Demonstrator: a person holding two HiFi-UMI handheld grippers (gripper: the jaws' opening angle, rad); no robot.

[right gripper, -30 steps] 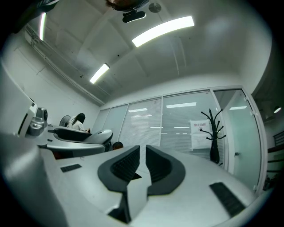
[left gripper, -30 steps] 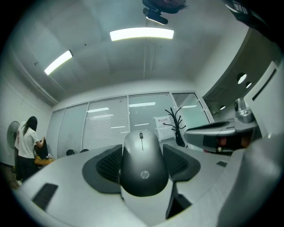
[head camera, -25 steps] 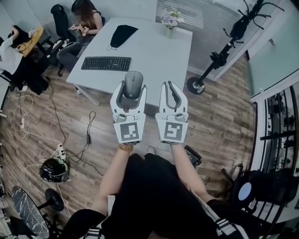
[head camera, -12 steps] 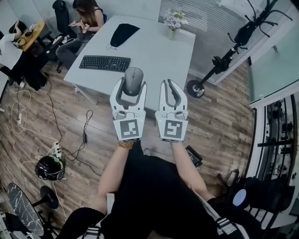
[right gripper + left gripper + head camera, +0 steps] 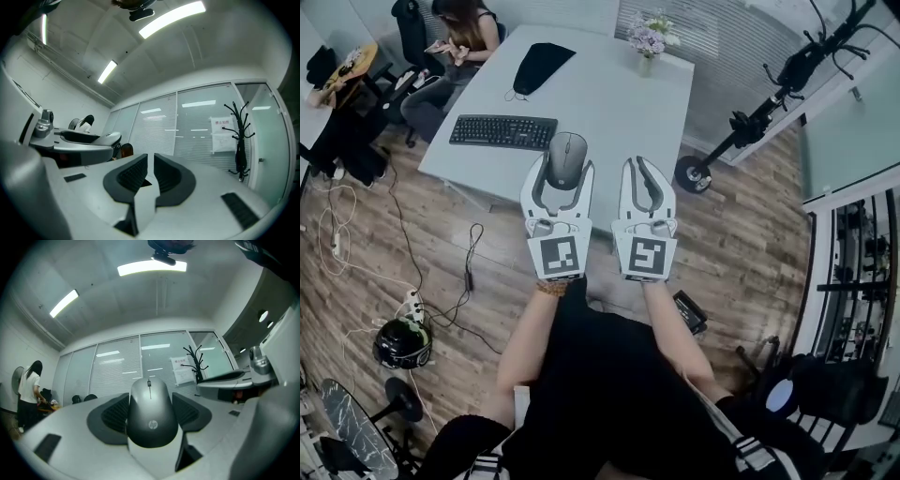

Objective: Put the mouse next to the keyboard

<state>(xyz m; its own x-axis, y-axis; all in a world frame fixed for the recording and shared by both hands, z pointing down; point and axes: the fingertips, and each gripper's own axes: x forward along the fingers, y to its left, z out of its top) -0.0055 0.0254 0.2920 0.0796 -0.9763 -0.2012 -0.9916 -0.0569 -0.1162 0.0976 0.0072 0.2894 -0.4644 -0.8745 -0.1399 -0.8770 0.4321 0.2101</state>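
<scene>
1 mouse in forward-pointing left claw

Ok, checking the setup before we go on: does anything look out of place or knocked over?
Nothing spilled or toppled: the keyboard lies flat on the table, the flower vase stands upright. Only the mouse is off the table, clamped in the left gripper. A helmet and cables lie on the floor.

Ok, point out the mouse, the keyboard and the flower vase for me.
mouse (image 5: pixel 566 159): head view, top of its grey shell.
keyboard (image 5: pixel 503 131): head view, middle of the keys.
flower vase (image 5: pixel 644 42): head view, on the blossoms.
</scene>
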